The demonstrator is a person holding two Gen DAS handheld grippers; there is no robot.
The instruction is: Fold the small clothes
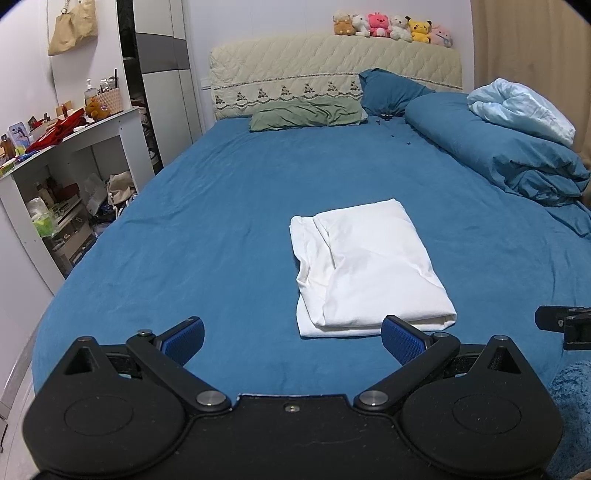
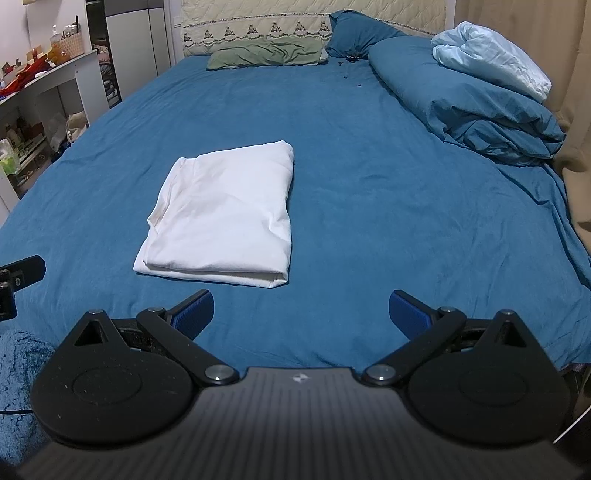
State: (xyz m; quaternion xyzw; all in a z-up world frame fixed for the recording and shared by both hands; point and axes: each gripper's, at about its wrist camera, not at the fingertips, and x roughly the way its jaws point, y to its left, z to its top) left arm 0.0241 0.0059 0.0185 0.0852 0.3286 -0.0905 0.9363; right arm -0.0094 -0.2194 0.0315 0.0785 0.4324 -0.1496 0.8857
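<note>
Left wrist view. Left tool [image 1: 293, 338]: jaws spread wide, nothing between the blue pads [image 1: 186, 338], held low over the near edge of the bed [image 1: 207, 206]. White garment [image 1: 364, 271]: folded into a rough rectangle, lying flat on the blue sheet just beyond the right-hand pad, slightly right of centre, a loose fold showing along its left side. A black piece of the right tool [image 1: 565, 325] shows at the right edge, apart from the garment. Green pillow [image 1: 306, 114] and blue pillow [image 1: 391, 92] lie against the quilted headboard [image 1: 332, 62]; a rolled blue duvet [image 1: 498, 155] runs along the right side with a pale blue blanket [image 1: 521, 109] on top. Row of plush toys [image 1: 393, 27] on the headboard. White shelf unit [image 1: 74, 147] at left — cluttered with bottles and red cloth. Cloth bags [image 1: 72, 26] hang on the wall.

Right wrist view. Right tool [image 2: 301, 314]: jaws likewise spread wide and empty, over the near part of the bed [image 2: 369, 184]. White garment [image 2: 225, 214]: folded, on the sheet ahead and left of the tool, not touching it. Part of the left tool [image 2: 22, 273] shows at the left edge. Green pillow [image 2: 266, 53], rolled blue duvet [image 2: 461, 99] and pale blue blanket [image 2: 487, 59] sit at the far end and right side.
</note>
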